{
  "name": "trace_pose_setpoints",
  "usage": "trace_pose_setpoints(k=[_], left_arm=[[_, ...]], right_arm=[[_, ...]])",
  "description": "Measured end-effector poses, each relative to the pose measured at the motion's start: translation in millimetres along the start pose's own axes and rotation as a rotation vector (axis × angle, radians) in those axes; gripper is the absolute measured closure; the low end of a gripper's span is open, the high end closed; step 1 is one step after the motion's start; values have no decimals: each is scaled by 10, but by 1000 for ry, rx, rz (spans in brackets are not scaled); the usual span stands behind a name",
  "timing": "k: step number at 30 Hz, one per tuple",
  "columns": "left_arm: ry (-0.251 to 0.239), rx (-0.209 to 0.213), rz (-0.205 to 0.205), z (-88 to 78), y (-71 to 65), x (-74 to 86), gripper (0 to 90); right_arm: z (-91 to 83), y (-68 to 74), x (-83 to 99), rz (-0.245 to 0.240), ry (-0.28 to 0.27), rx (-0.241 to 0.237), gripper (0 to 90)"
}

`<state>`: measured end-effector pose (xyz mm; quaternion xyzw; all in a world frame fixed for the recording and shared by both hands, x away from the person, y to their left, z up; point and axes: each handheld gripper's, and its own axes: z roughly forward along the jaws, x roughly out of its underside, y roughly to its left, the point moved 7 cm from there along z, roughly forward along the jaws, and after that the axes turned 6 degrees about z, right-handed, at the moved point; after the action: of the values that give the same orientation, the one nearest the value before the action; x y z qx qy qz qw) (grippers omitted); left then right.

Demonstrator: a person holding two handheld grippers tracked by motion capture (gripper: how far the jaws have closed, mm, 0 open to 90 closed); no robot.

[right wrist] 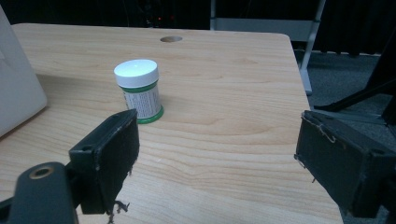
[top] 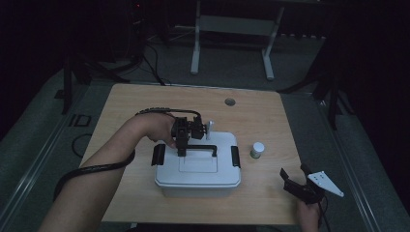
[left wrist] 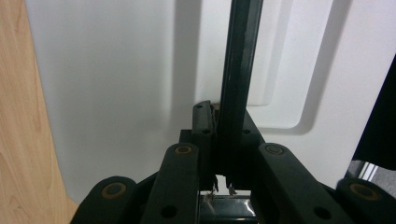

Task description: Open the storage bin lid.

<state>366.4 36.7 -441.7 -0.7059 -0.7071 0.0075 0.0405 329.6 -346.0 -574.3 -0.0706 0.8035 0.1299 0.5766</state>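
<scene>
A white lidded box (top: 198,171) with black side latches stands mid-table. Its black carry handle (top: 205,147) runs across the lid. My left gripper (top: 182,145) points down at the handle's left end. In the left gripper view the jaws press on the handle bar (left wrist: 238,70) from both sides, over the white lid (left wrist: 116,84). My right gripper (top: 294,170) hovers near the table's front right corner, open and holding nothing. Ahead of its jaws (right wrist: 215,154) stands a small white-capped jar with a green base (right wrist: 138,91), which sits right of the box (top: 257,150).
The wooden table (top: 145,101) has a round cable hole (top: 229,101) near its far edge. A box corner (right wrist: 16,88) shows left of the jar. A white desk frame (top: 232,29) stands on the floor behind. The left gripper's cable (top: 96,168) trails over the forearm.
</scene>
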Motion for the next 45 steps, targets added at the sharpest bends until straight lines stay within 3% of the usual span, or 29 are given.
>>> trace_pose_setpoints(k=[10,19,20,24,29,31,33,36,45], left_arm=[[-2,0,7,-23,-11,1,836],[0,-15,6,-76,-11,-1,836],[-2,-31,16,-86,-11,-2,836],[-10,-28,6,-141,-19,10,837],[-19,-53,11,-217,-12,35,837],[-24,-64,-10,-293,0,83,837],[-18,-85,-6,-331,4,117,837],[-21,-77,-14,-361,-17,142,837],[-55,-110,-32,-577,-52,279,837]], right_arm=[[-1,-2,0,2,0,0,131],[-2,-3,0,5,0,0,131],[-2,-4,0,4,1,0,131],[0,-4,-1,3,0,1,131],[-2,-5,0,4,0,1,131],[-1,-5,0,4,0,1,131],[0,-5,0,3,0,2,131],[-1,-5,0,3,0,2,131],[2,-7,0,1,2,6,131]])
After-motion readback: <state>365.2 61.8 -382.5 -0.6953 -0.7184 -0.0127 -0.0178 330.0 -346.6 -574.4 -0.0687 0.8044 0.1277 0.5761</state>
